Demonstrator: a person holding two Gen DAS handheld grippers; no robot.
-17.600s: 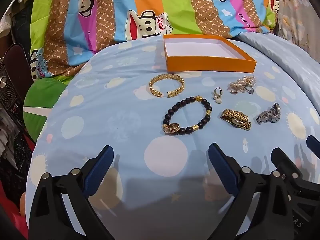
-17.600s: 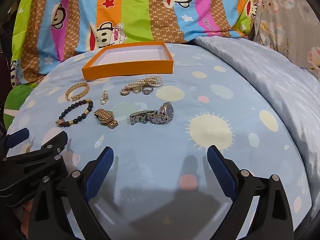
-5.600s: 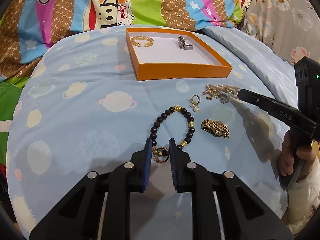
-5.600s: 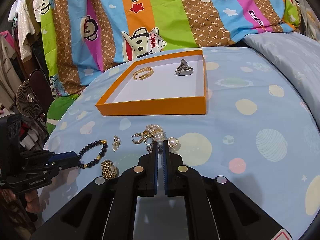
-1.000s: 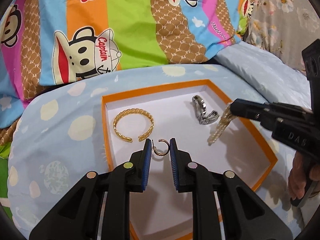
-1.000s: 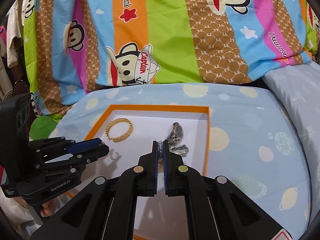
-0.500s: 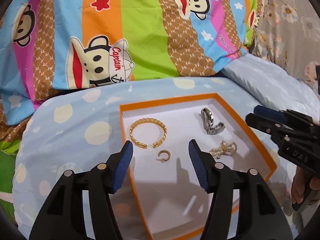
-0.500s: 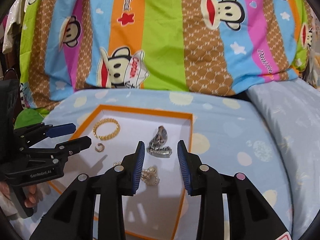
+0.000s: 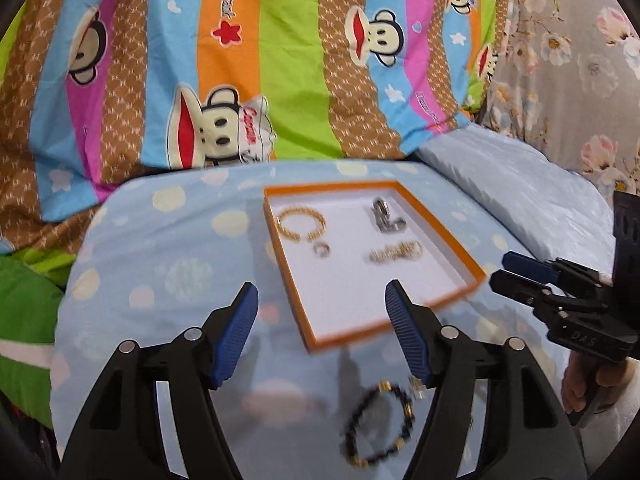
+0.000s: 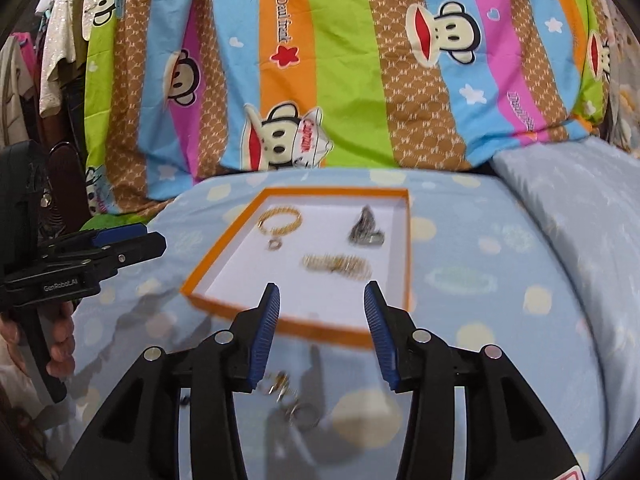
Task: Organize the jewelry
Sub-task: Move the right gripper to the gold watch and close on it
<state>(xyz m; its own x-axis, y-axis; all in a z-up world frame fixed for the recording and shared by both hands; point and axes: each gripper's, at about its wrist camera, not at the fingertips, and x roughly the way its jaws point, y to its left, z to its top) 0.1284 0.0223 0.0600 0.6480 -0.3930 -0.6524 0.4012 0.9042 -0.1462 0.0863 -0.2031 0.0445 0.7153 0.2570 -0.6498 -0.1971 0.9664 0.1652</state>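
orange-walled tray (image 9: 452,254) now carrying four pieces on its white floor: gold cuff bracelet (image 9: 301,224) at the far left, small gold hoop earring (image 9: 322,250) just beside it, silver watch (image 9: 385,220) at the far right, pearl-and-gold strand (image 9: 394,253) nearer the front. a second ago clamped in the closed jaws, hoop in the left gripper (image 9: 322,332) and strand in the right gripper (image 10: 322,330); now both lying loose in the tray. jaws of both opening at this moment, nothing between the blue pads in either view, and both pulled back from over the tray to its near edge. two more pieces delivered, then, by the look of it, and both grippers free for another pick. still out on the bed: black bead bracelet (image 9: 378,426) with gold spacers, just below the left gripper, and a blurred cluster of small rings and earrings (image 10: 294,402) under the right gripper; too smeared to count. roughly halfway through the sorting, judging by what lies inside and outside. underneath, soft pale-blue bedsheet (image 10: 500,280) with cream dots and suns, puckered, likely to let small pieces sink and tilt. behind, bright striped monkey-print quilt (image 10: 344,80); flowered grey fabric (image 9: 560,60) at the right, hanging clothes (image 10: 60,40) and a dark fan (image 10: 24,184) at the left.
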